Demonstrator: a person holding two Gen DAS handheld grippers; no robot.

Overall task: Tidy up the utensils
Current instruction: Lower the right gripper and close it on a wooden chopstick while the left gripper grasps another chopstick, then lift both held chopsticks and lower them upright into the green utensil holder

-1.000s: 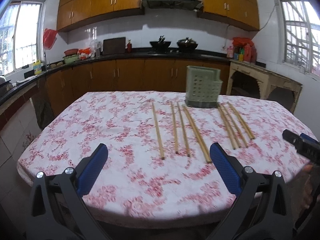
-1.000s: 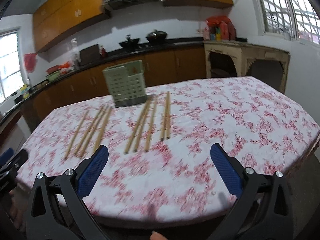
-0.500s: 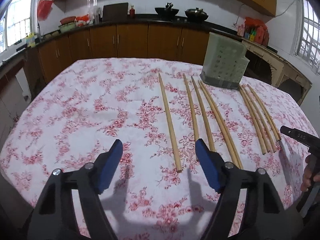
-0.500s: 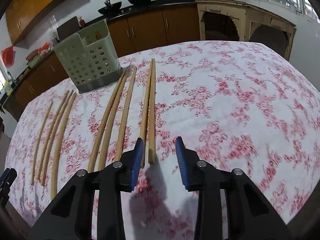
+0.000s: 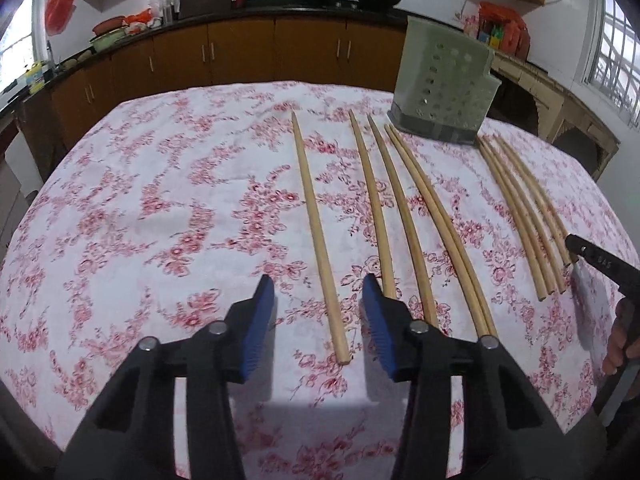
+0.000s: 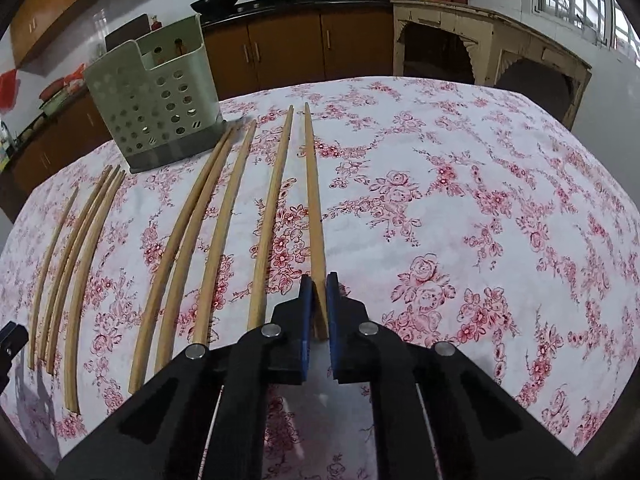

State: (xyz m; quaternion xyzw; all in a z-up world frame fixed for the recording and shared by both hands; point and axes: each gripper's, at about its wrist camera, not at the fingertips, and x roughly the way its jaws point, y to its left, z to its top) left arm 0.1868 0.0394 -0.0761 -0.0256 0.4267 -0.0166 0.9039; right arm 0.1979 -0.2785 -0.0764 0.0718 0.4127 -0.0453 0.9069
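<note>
Several wooden chopsticks lie side by side on the floral tablecloth, in front of a pale green perforated utensil holder. My left gripper hangs low over the cloth. Its jaws are closing around the near end of the leftmost chopstick, and the blue pads stand clear of it. My right gripper is shut on the near end of the rightmost chopstick, which still rests on the cloth. The right gripper's tip and a hand show at the left wrist view's edge.
The other chopsticks lie between the two gripped ones, with a cluster near the right gripper. Brown kitchen cabinets run behind the table, and a worn wooden side table stands at the back right. The table's near edge lies just below both grippers.
Both grippers came down and forward to the chopsticks' near ends. The right jaws closed from wide onto the rightmost chopstick. The left jaws narrowed around the leftmost one.
</note>
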